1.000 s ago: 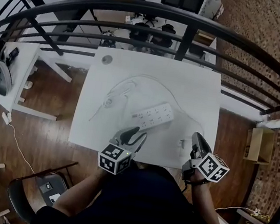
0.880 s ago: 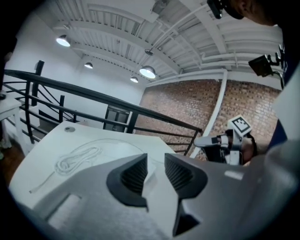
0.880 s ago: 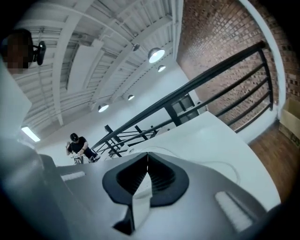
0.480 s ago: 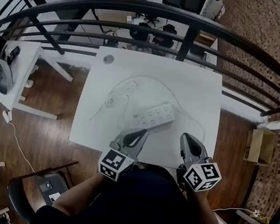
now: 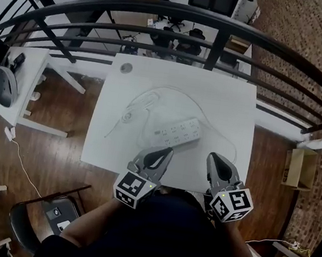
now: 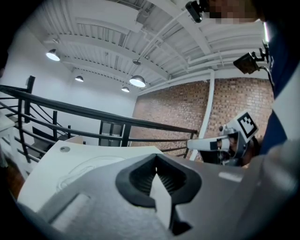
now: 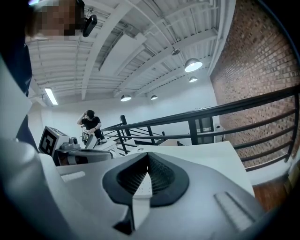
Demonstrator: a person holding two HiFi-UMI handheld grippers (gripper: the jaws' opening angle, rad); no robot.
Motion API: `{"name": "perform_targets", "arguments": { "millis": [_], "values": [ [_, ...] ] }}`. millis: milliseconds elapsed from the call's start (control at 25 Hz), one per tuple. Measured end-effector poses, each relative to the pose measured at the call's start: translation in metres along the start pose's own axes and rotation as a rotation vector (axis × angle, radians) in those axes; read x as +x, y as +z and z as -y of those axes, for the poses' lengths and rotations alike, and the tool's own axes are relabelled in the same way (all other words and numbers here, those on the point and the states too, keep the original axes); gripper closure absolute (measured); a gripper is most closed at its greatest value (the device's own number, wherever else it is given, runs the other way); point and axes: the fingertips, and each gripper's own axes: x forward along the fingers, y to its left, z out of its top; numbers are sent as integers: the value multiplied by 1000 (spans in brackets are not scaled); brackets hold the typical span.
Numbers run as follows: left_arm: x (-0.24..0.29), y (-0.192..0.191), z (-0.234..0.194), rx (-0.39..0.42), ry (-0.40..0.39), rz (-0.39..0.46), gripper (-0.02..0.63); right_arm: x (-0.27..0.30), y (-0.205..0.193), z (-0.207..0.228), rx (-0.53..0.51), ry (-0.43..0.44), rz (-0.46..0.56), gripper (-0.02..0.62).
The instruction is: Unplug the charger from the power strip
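The white power strip [image 5: 177, 133] lies slantwise in the middle of the white table [image 5: 229, 105]. A thin pale cable [image 5: 172, 91] loops behind it and ends in a small coil [image 5: 128, 116] at the left. I cannot make out a charger in any view. My left gripper [image 5: 161, 153] hovers over the table's near edge, just short of the strip, shut and empty. My right gripper [image 5: 212, 158] is level with it to the right, also shut and empty. In the gripper views, both the left gripper [image 6: 156, 161] and the right gripper [image 7: 147, 164] have their jaws together.
A dark metal railing [image 5: 221, 41] arcs past the table's far side. A small round disc [image 5: 125, 68] sits at the far left corner. A white side table [image 5: 18, 87] with gear stands at the left. A brick wall [image 5: 314, 51] lies to the right.
The left jaws have shut. The right gripper has moved left from the table's near right part and rolled. A small white object near it is no longer seen.
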Motion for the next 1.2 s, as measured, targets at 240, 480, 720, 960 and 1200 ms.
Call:
{"name": "perform_targets", "arguments": {
  "millis": [240,480,720,960,1200],
  "values": [
    [0,2,4,5,-11,3,600,-2,1,0,-8,-4,9,584],
    [-2,3,7,8,-11,12,600,-6,1,1,-13,-10,13,584],
    [-2,1,10,7,-15,5,600,-10,2,4,-16,-23,20,584],
    [-1,-1,11,9,-15,2,600,-12,2,6,-15,-31,23,584],
    [-3,-1,10,10,-16,2,600,-12,2,4,-18,-31,23,584]
  ]
}}
